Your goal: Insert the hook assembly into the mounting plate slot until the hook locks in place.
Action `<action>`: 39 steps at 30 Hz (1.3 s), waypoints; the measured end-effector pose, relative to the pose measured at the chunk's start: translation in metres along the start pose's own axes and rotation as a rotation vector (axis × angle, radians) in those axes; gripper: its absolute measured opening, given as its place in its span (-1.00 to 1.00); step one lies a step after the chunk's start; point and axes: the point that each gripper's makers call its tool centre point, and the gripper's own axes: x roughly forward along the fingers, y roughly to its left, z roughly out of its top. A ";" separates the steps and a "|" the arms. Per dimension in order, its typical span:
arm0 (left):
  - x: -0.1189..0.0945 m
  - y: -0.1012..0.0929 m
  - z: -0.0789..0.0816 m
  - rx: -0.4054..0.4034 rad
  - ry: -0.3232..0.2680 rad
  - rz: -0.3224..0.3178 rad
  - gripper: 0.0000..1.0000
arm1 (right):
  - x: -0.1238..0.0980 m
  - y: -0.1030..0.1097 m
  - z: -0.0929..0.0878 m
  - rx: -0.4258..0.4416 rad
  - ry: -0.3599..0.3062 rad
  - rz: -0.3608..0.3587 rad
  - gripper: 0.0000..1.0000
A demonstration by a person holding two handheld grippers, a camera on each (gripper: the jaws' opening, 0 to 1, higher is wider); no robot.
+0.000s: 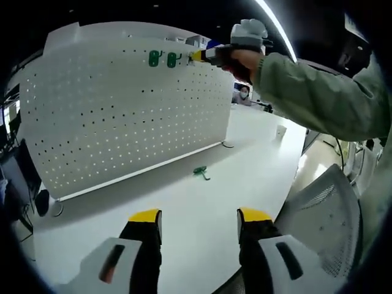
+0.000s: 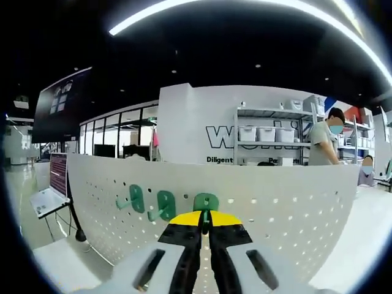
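A white pegboard (image 1: 122,116) stands upright on the white table (image 1: 202,208). Two green hooks (image 1: 163,59) hang near its top edge. My right gripper (image 1: 197,56), held by a hand in a green sleeve, presses against the board just right of them. In the right gripper view my right gripper (image 2: 206,219) is shut on a third green hook (image 2: 206,201), whose plate lies against the pegboard (image 2: 275,208) beside the two hung hooks (image 2: 151,203). My left gripper (image 1: 199,215) hovers low over the table, open with nothing between its fingers. Another green hook (image 1: 201,173) lies loose on the table.
A mesh chair back (image 1: 324,214) stands at the table's right edge. A small white cup (image 1: 280,131) sits far back on the table. Behind the board a person (image 2: 323,142) stands at shelves with bins (image 2: 266,135). A laptop (image 2: 48,199) sits at the left.
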 end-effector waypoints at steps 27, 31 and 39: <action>0.001 0.002 0.003 0.004 -0.003 -0.005 0.01 | 0.013 -0.002 -0.005 -0.023 0.023 -0.016 -0.96; 0.002 0.002 0.003 0.004 -0.003 -0.006 0.01 | 0.013 -0.003 -0.005 0.003 0.028 -0.016 -0.96; 0.000 0.002 0.002 0.000 -0.006 -0.003 0.01 | 0.014 -0.002 -0.004 -0.010 0.056 -0.005 -0.96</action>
